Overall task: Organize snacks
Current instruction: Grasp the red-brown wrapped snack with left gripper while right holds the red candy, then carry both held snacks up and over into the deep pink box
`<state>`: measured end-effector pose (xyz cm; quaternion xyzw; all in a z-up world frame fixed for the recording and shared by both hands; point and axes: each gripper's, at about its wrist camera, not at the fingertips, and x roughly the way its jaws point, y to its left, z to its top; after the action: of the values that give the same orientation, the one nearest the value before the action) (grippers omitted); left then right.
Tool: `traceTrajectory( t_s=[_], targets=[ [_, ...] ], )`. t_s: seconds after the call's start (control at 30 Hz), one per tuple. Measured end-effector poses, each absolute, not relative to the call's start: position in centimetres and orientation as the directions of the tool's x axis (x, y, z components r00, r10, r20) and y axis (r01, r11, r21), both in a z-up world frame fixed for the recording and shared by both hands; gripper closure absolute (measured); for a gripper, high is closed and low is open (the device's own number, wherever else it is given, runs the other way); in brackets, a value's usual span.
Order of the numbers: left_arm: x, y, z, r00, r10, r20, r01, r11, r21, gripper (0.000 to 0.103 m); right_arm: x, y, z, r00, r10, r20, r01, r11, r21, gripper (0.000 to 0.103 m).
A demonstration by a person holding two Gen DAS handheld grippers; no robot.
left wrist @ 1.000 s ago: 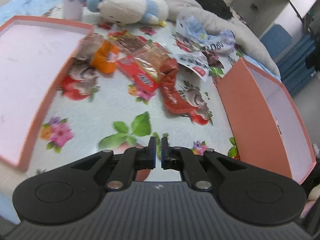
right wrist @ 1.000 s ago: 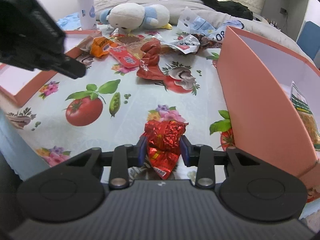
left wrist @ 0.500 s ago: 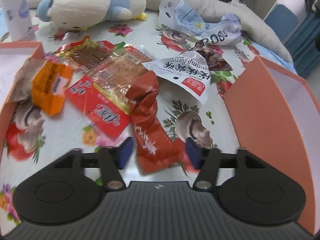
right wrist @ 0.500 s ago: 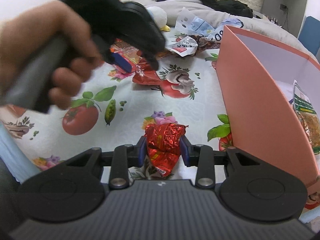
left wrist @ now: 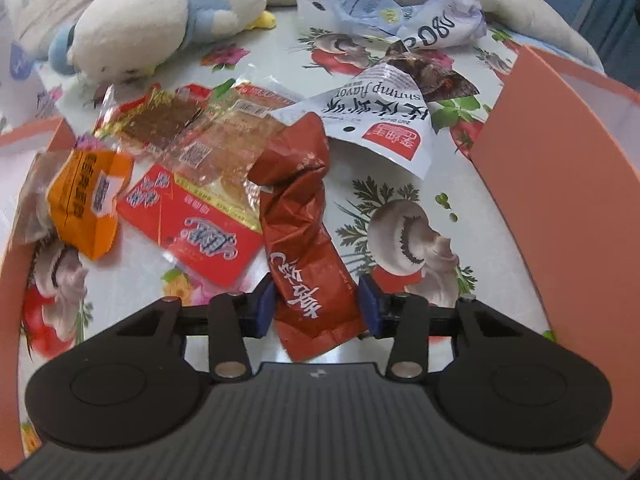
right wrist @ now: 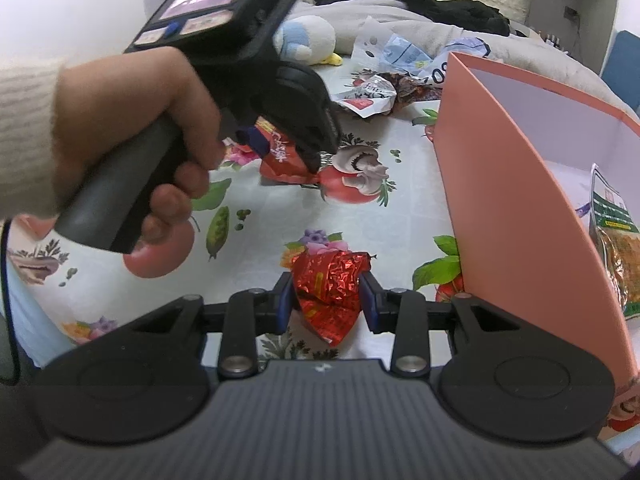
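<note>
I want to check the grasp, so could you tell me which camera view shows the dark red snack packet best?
The left wrist view: the dark red snack packet lies full length between the closing left gripper. The right wrist view shows only its lower end, behind that gripper.

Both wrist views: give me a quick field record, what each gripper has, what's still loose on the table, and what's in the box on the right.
left gripper: jaws closing around the dark red snack packet, which lies on the table; pads not clearly pressing yet
right gripper: shut on crinkled red foil snack
loose snacks: orange packet, flat red packet, white shrimp-flavour bag
right orange box: holds a green-labelled snack bag
other: plush toy behind the pile
</note>
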<state>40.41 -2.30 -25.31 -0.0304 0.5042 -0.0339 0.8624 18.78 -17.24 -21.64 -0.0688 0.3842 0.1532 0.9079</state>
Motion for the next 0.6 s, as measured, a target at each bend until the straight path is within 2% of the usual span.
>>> traceTrajectory(
  t_s=[0.23, 0.6],
  targets=[
    [37.6, -1.2, -23.9, 0.484, -0.118, -0.867, 0.031, 0.993, -0.117, 0.072, 17.8, -18.0, -20.2, 0.676, 0.224, -0.702, -0.311, 0.95, 0.004, 0.065],
    [28.6, 0.8, -23.0, 0.474, -0.143, -0.869, -0.053, 0.98, -0.191, 0.08, 14.9, -18.5, -18.1, 0.696, 0.236, -0.678, -0.299, 0.954, 0.025, 0.066]
  ],
)
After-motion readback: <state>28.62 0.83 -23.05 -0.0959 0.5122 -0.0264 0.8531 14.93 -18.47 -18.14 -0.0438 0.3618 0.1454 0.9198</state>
